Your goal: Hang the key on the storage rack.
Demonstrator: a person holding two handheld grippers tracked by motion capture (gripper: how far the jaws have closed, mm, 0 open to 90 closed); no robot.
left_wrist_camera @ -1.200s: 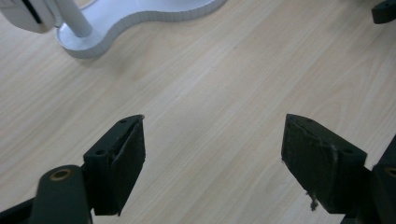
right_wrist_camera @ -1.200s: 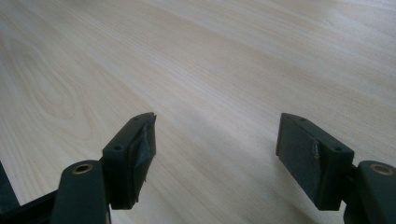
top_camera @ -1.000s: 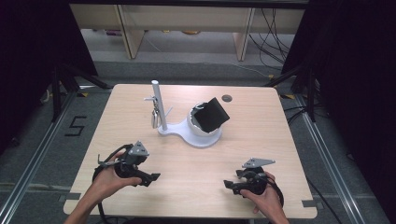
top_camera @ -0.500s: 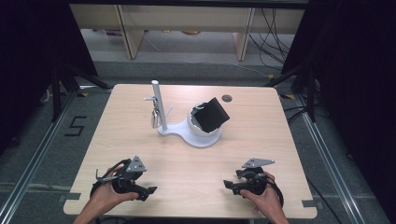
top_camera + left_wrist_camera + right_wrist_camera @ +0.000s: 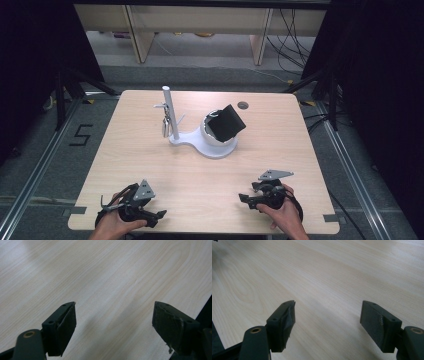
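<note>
I have both claws low at the table's [image 5: 200, 175] near edge: left claw [image 5: 159, 215] by the near left corner, right claw [image 5: 245, 198] toward the near right, each spread wide and empty. Floor tape left of the table reads "5" [image 5: 81, 135].

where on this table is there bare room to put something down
Bare wood runs between the left gripper and right gripper, and along both sides of the table. Crowded only mid-back, where the white stand carries its post and the black pouch.
</note>
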